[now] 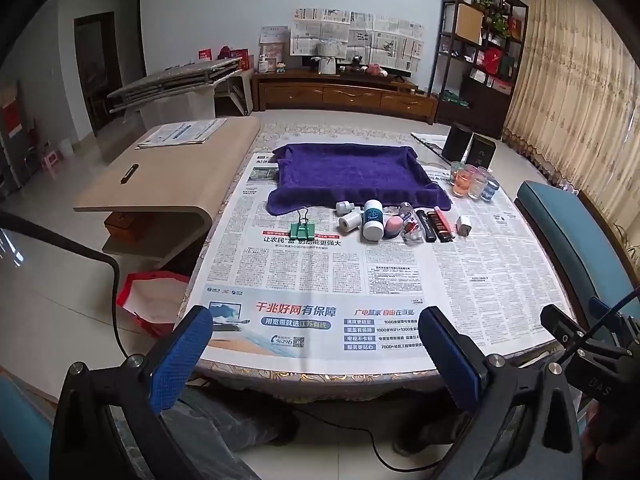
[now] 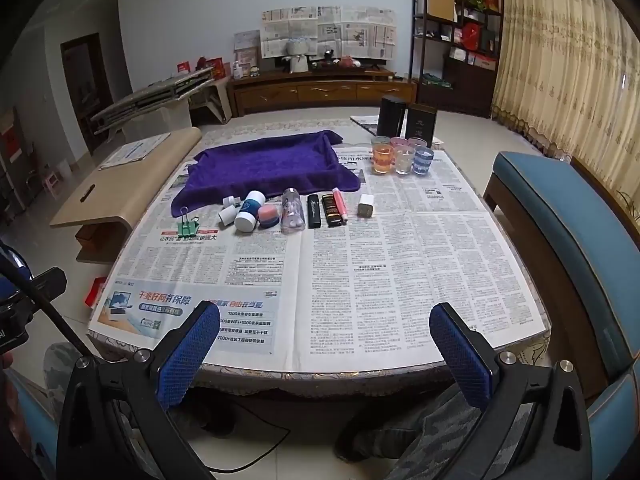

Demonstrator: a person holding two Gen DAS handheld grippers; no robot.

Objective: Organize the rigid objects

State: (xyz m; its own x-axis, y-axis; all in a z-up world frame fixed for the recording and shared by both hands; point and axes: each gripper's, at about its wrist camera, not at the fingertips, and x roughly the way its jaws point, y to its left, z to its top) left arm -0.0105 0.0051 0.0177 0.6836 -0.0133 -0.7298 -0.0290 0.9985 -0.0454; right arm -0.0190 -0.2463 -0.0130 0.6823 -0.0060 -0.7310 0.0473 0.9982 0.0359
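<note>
— Where are the tongs?

— Both hang at the near edge of the newspaper-covered table. The left tongs and the right tongs are each spread wide, blue pads empty, side by side, the near rim just under their tips.

— Room in front of them?

— Plenty. Bare newsprint runs from the near edge up to the row of small things, which lies mid-table: a green binder clip at the left end, then two small white caps, a white cylindrical bottle with a blue label, a pink-and-blue round piece, a clear plastic bottle, a black lighter-shaped stick, a dark flat case, a pink tube, and a white plug block at the right end, a little apart.

— Beyond that?

— A purple towel draped over a tray, its front hem touching the row. Coloured glass cups cluster at the far right, two dark tins behind them. A blue-cushioned chair hugs the right edge, a pale wooden bench the left.
</note>
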